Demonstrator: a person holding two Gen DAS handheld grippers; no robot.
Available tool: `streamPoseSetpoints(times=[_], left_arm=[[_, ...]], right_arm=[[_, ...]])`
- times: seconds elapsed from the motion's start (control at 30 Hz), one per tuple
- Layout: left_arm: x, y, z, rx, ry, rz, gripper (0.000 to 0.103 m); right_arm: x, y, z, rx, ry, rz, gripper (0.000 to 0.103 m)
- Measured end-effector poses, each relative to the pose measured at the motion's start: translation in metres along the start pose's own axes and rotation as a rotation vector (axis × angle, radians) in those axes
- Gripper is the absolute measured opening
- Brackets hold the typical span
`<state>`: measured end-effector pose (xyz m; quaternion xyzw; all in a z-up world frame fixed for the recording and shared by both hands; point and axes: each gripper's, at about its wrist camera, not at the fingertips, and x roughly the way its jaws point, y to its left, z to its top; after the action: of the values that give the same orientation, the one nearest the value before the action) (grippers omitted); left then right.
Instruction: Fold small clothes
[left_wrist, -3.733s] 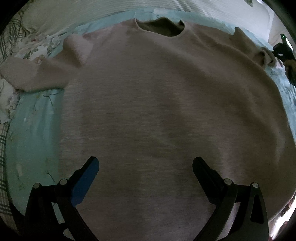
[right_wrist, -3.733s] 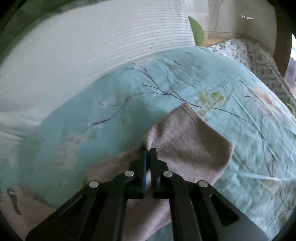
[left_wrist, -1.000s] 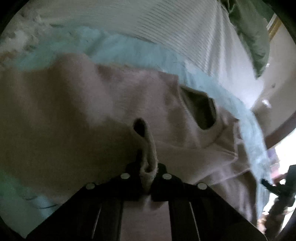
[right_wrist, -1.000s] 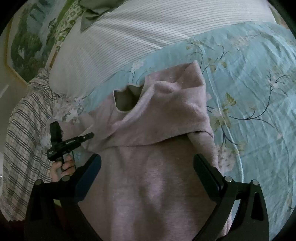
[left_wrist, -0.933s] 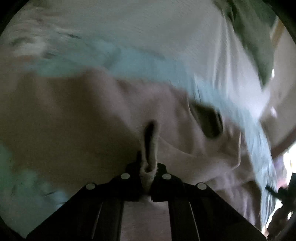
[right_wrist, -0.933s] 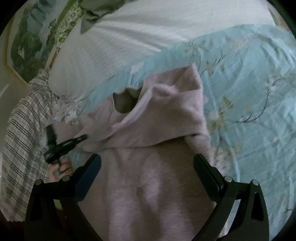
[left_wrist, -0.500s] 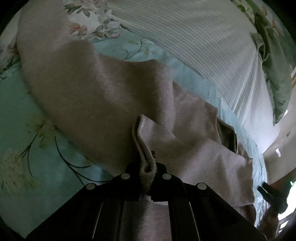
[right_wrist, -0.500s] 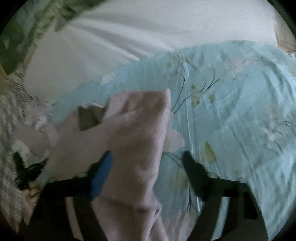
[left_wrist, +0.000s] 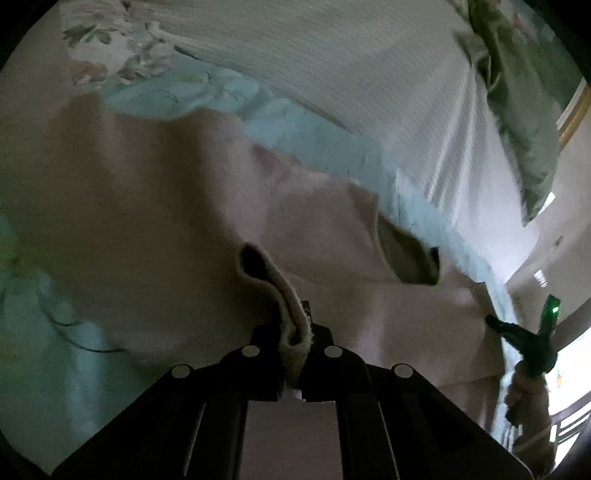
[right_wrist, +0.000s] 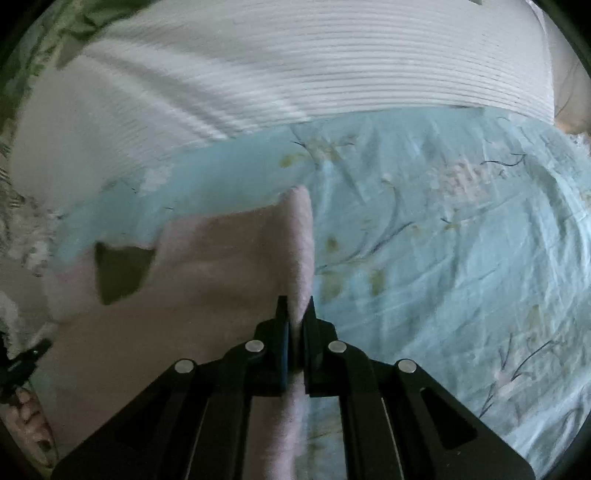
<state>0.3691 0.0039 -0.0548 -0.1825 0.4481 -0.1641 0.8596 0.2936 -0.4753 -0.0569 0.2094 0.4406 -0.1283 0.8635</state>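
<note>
A beige-pink fleece sweater (left_wrist: 155, 206) lies on a light blue floral bedsheet (right_wrist: 443, 240). My left gripper (left_wrist: 293, 332) is shut on the cuff of the sweater's left sleeve (left_wrist: 280, 291) and holds it over the sweater body, near the neck opening (left_wrist: 406, 254). My right gripper (right_wrist: 295, 314) is shut on the folded right edge of the sweater (right_wrist: 301, 251), beside the sheet. The neck opening (right_wrist: 118, 269) lies to its left. The other gripper shows at the right edge of the left wrist view (left_wrist: 532, 343).
A white ribbed pillow (right_wrist: 277, 74) lies along the head of the bed behind the sweater. A green pillow (left_wrist: 524, 110) is at the far right in the left wrist view. Floral bedding (left_wrist: 107, 44) lies at the far left.
My right gripper, open half a second ago, has shut on the sweater's right edge. My left gripper keeps hold of the sleeve cuff and has carried it over the sweater body.
</note>
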Motion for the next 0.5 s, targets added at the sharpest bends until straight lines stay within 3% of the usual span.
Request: streamPoseSetpoints(times=[0.1, 0.23, 0.33, 0.37, 0.43, 0.5], left_arm=[[0.015, 0.000, -0.008, -0.007, 0.021, 0.033, 0.004], [0.006, 0.005, -0.016, 0.033, 0.007, 0.034, 0.007], [0.002, 0.009, -0.013, 0.050, 0.015, 0.022, 0.015], [0.004, 0.010, -0.011, 0.047, 0.029, 0.010, 0.018], [0.009, 0.012, -0.003, 0.036, 0.067, -0.025, 0.044], [0.015, 0.008, 0.004, 0.049, 0.095, -0.040, 0.044]], right_arm=[[0.017, 0.004, -0.011, -0.040, 0.029, -0.047, 0.007], [-0.013, 0.001, -0.014, 0.028, -0.024, -0.114, 0.013], [-0.052, 0.017, -0.028, 0.031, -0.095, 0.015, 0.015], [-0.055, 0.028, -0.036, 0.002, -0.071, 0.080, 0.017], [-0.047, 0.043, -0.051, -0.038, 0.005, 0.137, 0.018], [-0.026, 0.047, -0.068, -0.061, 0.093, 0.116, 0.018]])
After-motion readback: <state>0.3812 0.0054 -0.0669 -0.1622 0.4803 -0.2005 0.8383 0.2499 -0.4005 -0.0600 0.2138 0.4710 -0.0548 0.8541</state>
